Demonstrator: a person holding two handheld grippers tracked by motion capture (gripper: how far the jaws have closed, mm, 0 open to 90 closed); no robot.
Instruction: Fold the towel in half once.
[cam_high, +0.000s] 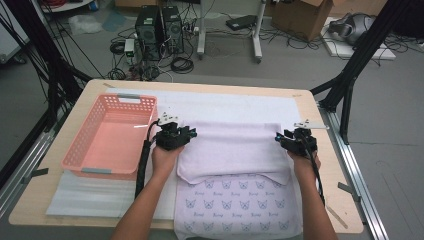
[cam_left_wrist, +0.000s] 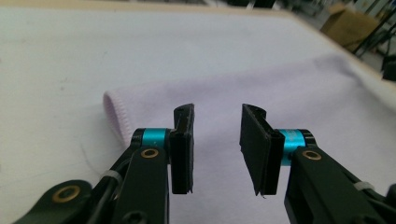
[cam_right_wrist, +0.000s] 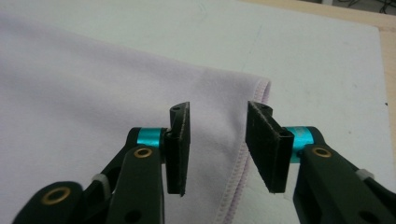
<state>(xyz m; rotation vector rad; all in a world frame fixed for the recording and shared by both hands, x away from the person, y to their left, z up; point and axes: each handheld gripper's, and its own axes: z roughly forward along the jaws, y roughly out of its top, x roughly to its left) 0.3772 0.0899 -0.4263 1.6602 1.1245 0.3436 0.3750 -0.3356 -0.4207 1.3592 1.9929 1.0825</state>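
Table (cam_high: 325, 200) of pale wood, rectangular, carries everything we list here. Across it lies a white rectangular mat (cam_high: 225, 102), its far strip bare. On the mat, centre to near edge, we record a pale lilac cloth towel (cam_high: 232, 150) printed with small blue motifs; its far part lies doubled over toward us, plain side up, so the printed near part shows below the fold. To the left stands a salmon-pink plastic slotted basket (cam_high: 82, 147), empty as far as we can see.

Left gripper (cam_high: 172, 136), black with blue collars, sits at the left end of the doubled layer, jaws parted and holding nothing; in the left gripper view (cam_left_wrist: 215, 149) its jaws frame the stitched left edge of the towel. Right gripper (cam_high: 296, 140) sits at the right end, likewise parted and empty; in the right gripper view (cam_right_wrist: 218, 147) the hemmed right edge runs between its jaws.

Risks, in our judgement: either gripper may close on one layer alone, or on towel and mat together, and the fold would then drag askew; uneven lift between the hands would skew the edges.

Pose: both forearms reach in from the near edge, roughly parallel, hands level with each other, grippers pointing far and low over the cloth.
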